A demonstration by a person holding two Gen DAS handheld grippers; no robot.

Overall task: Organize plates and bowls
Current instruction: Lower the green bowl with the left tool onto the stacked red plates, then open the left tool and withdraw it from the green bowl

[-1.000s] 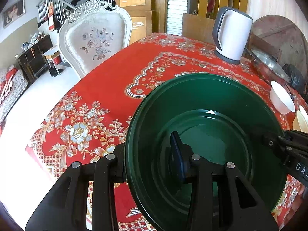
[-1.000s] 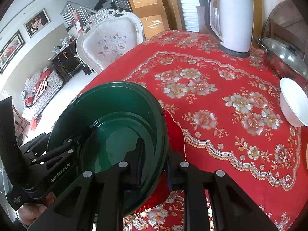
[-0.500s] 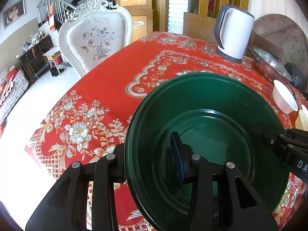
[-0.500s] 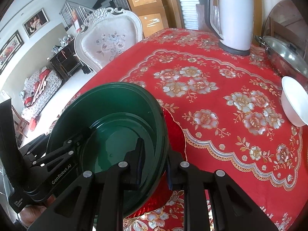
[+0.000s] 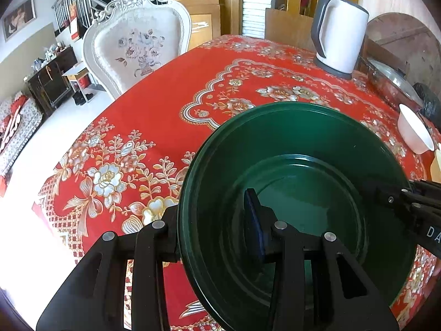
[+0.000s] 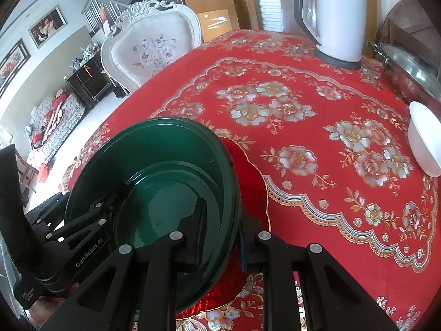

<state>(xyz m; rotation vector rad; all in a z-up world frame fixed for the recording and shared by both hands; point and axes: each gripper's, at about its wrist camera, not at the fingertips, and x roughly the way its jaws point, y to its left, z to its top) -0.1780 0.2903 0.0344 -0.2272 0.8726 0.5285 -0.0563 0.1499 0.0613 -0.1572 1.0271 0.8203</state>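
Observation:
A large dark green bowl [image 5: 297, 165] is held just above the red floral tablecloth [image 5: 154, 104] near the table's front edge. My left gripper [image 5: 215, 218] is shut on its left rim, one finger inside and one outside. My right gripper [image 6: 220, 223] is shut on the opposite rim of the green bowl [image 6: 165, 160]. Each gripper shows in the other's view across the bowl. A small white bowl [image 6: 424, 138] stands on the cloth at the right; it also shows in the left wrist view [image 5: 413, 129].
A white electric kettle [image 5: 339, 33] stands at the back of the table. A metal pan with a lid [image 6: 410, 71] sits at the back right. An ornate white chair [image 5: 137, 44] stands at the table's far left side. A pale dish edge [image 5: 437, 162] shows at far right.
The green bowl, held by both grippers, has shifted slightly. The kettle and white bowl sit a little farther off in the views. Both grips are unchanged.

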